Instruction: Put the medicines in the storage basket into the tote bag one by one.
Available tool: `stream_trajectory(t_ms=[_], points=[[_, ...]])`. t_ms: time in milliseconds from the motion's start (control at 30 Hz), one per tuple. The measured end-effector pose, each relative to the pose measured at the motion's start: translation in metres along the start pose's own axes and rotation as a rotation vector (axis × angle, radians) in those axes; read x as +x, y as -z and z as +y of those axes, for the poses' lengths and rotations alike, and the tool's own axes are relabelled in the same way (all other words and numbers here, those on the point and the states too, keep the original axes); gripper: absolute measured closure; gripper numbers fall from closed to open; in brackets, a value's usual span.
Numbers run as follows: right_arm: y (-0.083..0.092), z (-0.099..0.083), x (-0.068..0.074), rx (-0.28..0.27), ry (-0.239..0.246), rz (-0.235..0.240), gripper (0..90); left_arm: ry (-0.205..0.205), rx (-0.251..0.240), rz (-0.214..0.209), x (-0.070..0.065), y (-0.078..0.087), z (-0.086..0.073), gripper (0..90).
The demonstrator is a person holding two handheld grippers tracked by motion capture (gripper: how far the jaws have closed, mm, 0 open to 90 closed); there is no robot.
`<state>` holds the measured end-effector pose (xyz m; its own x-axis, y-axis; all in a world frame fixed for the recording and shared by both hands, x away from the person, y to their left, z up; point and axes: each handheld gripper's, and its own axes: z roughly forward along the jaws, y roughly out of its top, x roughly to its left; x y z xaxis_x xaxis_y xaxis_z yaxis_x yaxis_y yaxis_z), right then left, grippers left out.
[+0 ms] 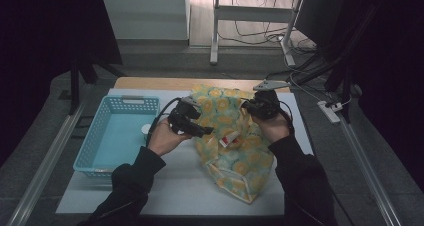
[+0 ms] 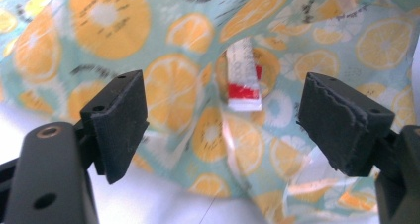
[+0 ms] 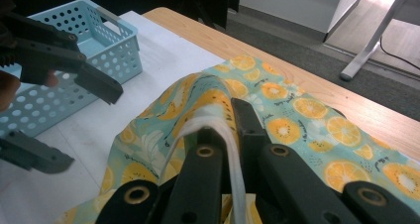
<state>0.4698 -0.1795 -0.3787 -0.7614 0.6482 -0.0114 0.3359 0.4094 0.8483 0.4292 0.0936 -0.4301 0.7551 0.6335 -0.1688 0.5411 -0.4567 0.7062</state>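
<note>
A teal cloth bag point(image 1: 235, 158) printed with orange slices lies on the white mat. In its mouth sits a white and red packet point(image 1: 229, 140), which the left gripper view also shows as the packet point(image 2: 243, 80) between folds of the bag point(image 2: 99, 26). My left gripper point(image 1: 207, 132) is open just left of the bag's mouth; its jaws point(image 2: 223, 92) stand wide with nothing pressed between them. My right gripper point(image 1: 247, 106) is shut on the bag's upper rim, pinching the cloth and a white strap point(image 3: 208, 122) and holding them up off the table point(image 3: 225, 115).
A light blue perforated basket point(image 1: 95, 131) stands left of the bag with a small white object point(image 1: 145, 129) inside. The wooden table edge point(image 3: 307, 80) runs behind the bag. Desk legs and cables are on the floor beyond.
</note>
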Motion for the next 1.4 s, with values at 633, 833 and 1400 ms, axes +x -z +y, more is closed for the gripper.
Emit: stream_trajectory(t_ms=[633, 833, 1400], points=[[-0.002, -0.002, 0.0, 0.01, 0.001, 0.0, 89.3, 0.074, -0.059, 0.121, 0.037, 0.067, -0.048, 0.6], [-0.002, -0.004, -0.002, 0.016, -0.003, -0.005, 89.3, 0.103, -0.065, 0.215, 0.053, 0.091, -0.063, 0.0], [-0.004, -0.004, -0.001, 0.022, 0.002, -0.007, 89.3, 0.21, 0.006, 0.309, 0.093, 0.1, -0.117, 0.0]])
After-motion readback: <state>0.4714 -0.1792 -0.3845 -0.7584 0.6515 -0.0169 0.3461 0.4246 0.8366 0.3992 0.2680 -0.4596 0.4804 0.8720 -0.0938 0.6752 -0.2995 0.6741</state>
